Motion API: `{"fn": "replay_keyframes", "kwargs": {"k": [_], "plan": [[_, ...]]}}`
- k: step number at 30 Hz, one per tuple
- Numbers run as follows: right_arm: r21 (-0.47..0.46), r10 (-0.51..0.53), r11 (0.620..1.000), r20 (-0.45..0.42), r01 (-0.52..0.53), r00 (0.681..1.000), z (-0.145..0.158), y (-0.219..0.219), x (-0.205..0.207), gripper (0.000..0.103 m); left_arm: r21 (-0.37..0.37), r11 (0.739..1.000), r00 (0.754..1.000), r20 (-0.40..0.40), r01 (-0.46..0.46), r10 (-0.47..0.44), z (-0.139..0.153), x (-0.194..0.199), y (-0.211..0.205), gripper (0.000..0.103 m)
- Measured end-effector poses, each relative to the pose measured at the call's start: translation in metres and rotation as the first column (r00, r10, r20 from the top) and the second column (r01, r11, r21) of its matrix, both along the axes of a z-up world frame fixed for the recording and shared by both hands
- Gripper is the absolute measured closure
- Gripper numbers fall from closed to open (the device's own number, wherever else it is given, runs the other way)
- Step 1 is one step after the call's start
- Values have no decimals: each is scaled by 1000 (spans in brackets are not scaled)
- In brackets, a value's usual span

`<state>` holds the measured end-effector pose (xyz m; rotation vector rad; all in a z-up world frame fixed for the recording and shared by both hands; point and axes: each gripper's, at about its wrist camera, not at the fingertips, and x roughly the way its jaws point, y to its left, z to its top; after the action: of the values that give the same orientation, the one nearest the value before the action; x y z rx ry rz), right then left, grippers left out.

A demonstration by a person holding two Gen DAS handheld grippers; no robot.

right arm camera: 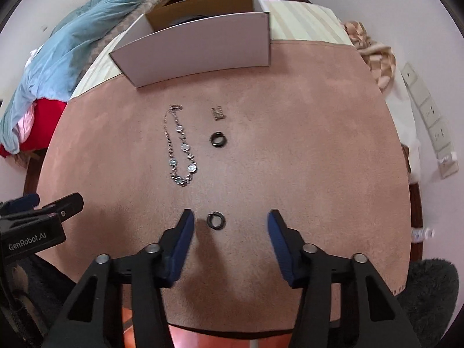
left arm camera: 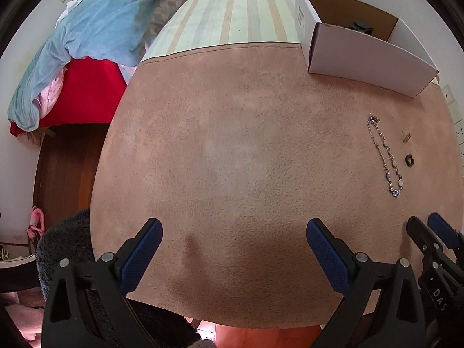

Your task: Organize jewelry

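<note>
A beaded necklace [right arm camera: 179, 148] lies stretched out on the pink table cloth [right arm camera: 290, 145]. To its right are a small gold piece [right arm camera: 218, 113] and a dark ring [right arm camera: 218, 139]. A second dark ring [right arm camera: 216, 219] lies flat on the cloth between the fingertips of my right gripper [right arm camera: 230, 217], nearer the left pad. The jaws stand apart and neither pad touches it. My left gripper [left arm camera: 234, 226] is open over bare cloth, with the necklace [left arm camera: 385, 156] and the farther ring [left arm camera: 409, 160] off to its right. An open white cardboard box [right arm camera: 197, 55] stands behind the jewelry.
A striped cloth [left arm camera: 232, 20] covers the far part of the table. A blue blanket [left arm camera: 95, 29] over red fabric [left arm camera: 84, 92] lies to the left. Wall sockets [right arm camera: 432, 119] are on the right. A dark fuzzy seat [right arm camera: 429, 287] sits by the near table edge.
</note>
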<state>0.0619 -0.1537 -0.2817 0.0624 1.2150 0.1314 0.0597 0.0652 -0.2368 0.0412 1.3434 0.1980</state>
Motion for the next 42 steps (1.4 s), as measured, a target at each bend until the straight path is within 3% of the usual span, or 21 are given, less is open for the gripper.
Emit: {"fn": "replay_keyframes", "kwargs": {"k": [3,5,8,12,16,20,26,29,34,37,42], "plan": [[-50,24,998,34,-22,999,1,10,-2,70,-1,1000,1000,3,6,-6,1,0,-1,2],[-75,53,996,60,-48,997,1,15,-5,90,0,1000,1000,4,12,-12,0,0,-6,2],[-74,40,997,69,-35,997,1,16,-6,90,-8,1000,1000,3,24,-24,0,0,-12,2],[-29,-50,998,64,52,997,4,-9,1,90,-41,999,999,14,36,-35,3,5,-26,2],[-5,-153,988,62,153,986,10,-46,13,90,-151,987,998,29,64,-60,4,17,-50,3],[1,-220,975,62,221,973,12,-75,18,90,-183,973,990,39,141,-136,-3,21,-83,3],[20,-281,960,48,280,959,10,-96,16,90,-168,956,971,36,241,-238,-19,24,-128,30],[24,-294,956,42,293,955,8,-102,18,90,-144,948,958,75,285,-277,-19,23,-142,41],[36,-309,951,35,308,950,5,-108,18,90,-160,932,944,104,325,-312,-15,28,-154,96],[46,-314,949,37,312,949,7,-109,19,90,-223,923,949,116,314,-295,-14,35,-145,101],[71,-315,948,54,311,948,17,-109,19,90,-288,914,956,146,286,-253,1,41,-121,101]]}}
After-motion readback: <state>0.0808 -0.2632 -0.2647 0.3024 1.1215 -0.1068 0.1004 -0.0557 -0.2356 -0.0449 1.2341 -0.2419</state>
